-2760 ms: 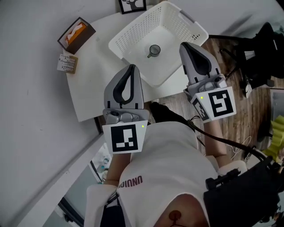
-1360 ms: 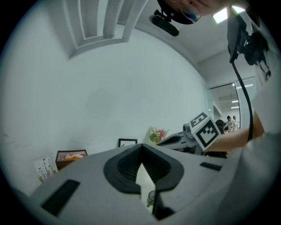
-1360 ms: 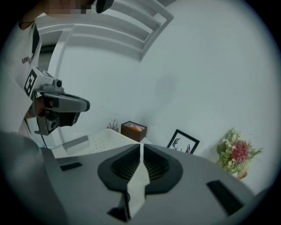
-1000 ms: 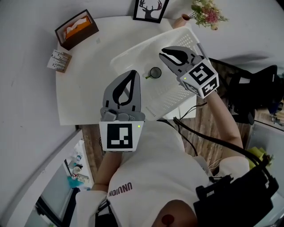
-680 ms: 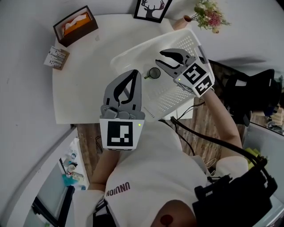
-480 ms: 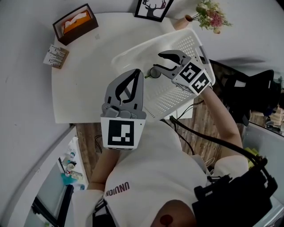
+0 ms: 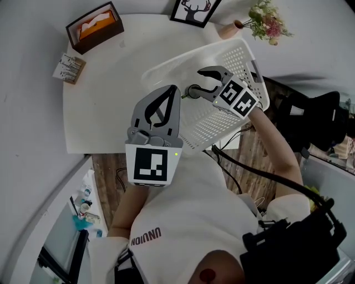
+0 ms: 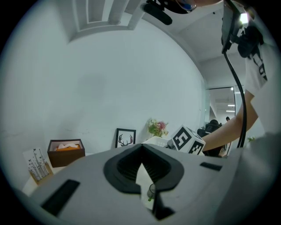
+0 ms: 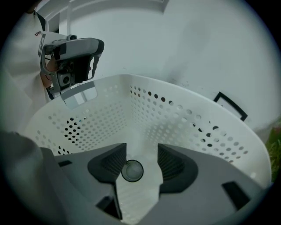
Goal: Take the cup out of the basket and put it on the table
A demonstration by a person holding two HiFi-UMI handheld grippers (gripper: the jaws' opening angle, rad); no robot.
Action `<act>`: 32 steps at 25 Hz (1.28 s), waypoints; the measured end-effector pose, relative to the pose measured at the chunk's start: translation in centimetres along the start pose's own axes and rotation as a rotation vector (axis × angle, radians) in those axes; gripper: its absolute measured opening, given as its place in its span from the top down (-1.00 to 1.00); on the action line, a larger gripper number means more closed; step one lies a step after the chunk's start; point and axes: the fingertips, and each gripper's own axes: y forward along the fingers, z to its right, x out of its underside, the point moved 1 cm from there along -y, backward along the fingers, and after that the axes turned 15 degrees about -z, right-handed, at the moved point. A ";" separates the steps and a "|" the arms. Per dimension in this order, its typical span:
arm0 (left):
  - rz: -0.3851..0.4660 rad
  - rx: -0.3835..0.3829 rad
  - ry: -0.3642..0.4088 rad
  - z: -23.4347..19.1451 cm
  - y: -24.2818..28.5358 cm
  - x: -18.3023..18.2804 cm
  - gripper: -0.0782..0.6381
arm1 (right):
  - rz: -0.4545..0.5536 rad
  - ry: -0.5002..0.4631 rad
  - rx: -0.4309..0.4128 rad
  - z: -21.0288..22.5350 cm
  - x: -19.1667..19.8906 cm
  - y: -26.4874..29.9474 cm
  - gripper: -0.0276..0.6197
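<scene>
Right gripper view shows the right claw (image 9: 138, 160) inside the white perforated basket (image 9: 184, 118), its jaws apart and opening. The cup (image 9: 132, 171) stands upright on the basket floor between the two pads, mouth up. It sits close against the pad on the left of that view, and contact there cannot be confirmed. A clear gap separates it from the opposite pad. Nothing is clamped, so the claw is released.

Head view confirms this. The right claw (image 7: 194, 82) reaches down into the basket (image 7: 236, 52) from its far side, with the cup (image 7: 192, 91) at its fingertips. The basket lies at the right end of the white bench (image 7: 111, 83) and overhangs the edge. The cup is in the basket, not on the bench surface.

Left gripper view shows the left claw (image 8: 141, 149) clenched, its tips meeting, with nothing held. The cup (image 8: 151, 191) shows only in the distance, through the slot below the tips. In the head view the left claw (image 7: 171, 89) hangs over the near rim of the basket, clear of the cup.

A brown tissue box (image 7: 94, 25) and a framed deer picture (image 7: 194, 8) stand at the far side of the bench.
</scene>
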 end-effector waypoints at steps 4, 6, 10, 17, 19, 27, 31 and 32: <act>-0.004 0.006 -0.003 -0.1 0.1 0.2 0.75 | -0.049 -0.028 -0.005 -0.2 0.7 0.9 0.18; -0.019 0.013 -0.011 -0.1 0.2 0.5 0.75 | -0.071 -0.040 -0.016 -0.4 1.1 1.4 0.16; -0.043 0.023 -0.022 -0.1 0.4 1.0 0.75 | -0.115 -0.082 -0.032 -0.9 1.6 2.2 0.11; -0.059 0.027 -0.033 -0.2 0.5 1.4 0.75 | -0.170 -0.152 -0.047 -1.6 2.1 3.4 0.06; -0.059 0.026 -0.035 -0.2 0.5 1.5 0.75 | -0.185 -0.164 -0.055 -1.8 2.3 3.8 0.03; -0.031 0.017 -0.029 -0.4 0.4 1.1 0.75 | -0.243 -0.203 -0.068 -2.2 3.3 4.9 -0.01; -0.031 0.020 -0.026 -0.4 0.3 1.0 0.75 | -0.259 -0.206 -0.073 -2.2 3.6 5.3 -0.01; -0.031 0.020 -0.024 -0.4 0.3 1.0 0.75 | -0.263 -0.207 -0.074 -2.2 3.6 5.4 -0.01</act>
